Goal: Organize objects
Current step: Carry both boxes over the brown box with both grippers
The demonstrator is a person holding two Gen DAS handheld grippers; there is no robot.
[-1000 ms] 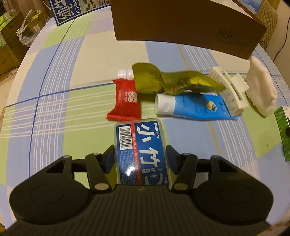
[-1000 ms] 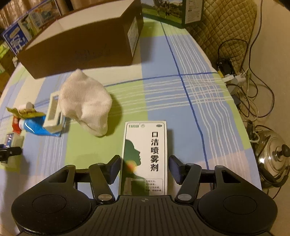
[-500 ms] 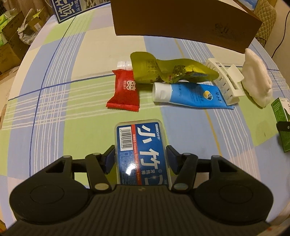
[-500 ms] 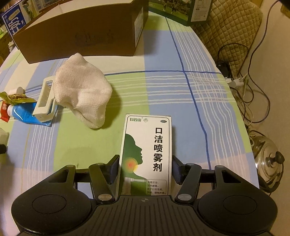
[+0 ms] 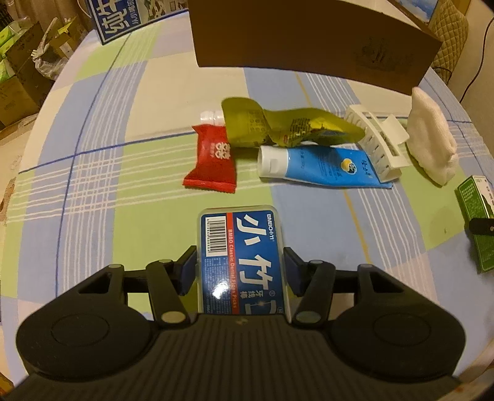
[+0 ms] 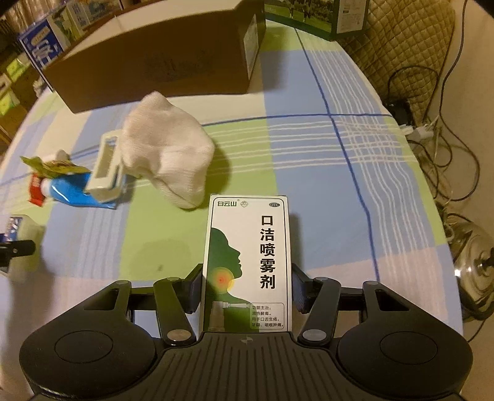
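My left gripper (image 5: 240,268) is shut on a blue dental floss pick box (image 5: 242,259), held above the checked tablecloth. My right gripper (image 6: 247,285) is shut on a white and green mouth spray box (image 6: 247,262); the same box shows at the right edge of the left wrist view (image 5: 477,222). On the table lie a red sachet (image 5: 213,160), a yellow-green pouch (image 5: 278,126), a blue tube (image 5: 321,168), a white plastic clip (image 5: 376,142) and a white sock (image 6: 166,148).
A large brown cardboard box (image 5: 308,40) stands at the back of the table (image 5: 123,216). A blue and white carton (image 5: 117,18) stands at the back left. Off the right edge are cables and a metal kettle (image 6: 475,268) on the floor.
Both grippers have drawn back and up a little with their boxes still held. The table objects look slightly farther away. Nothing was let go.
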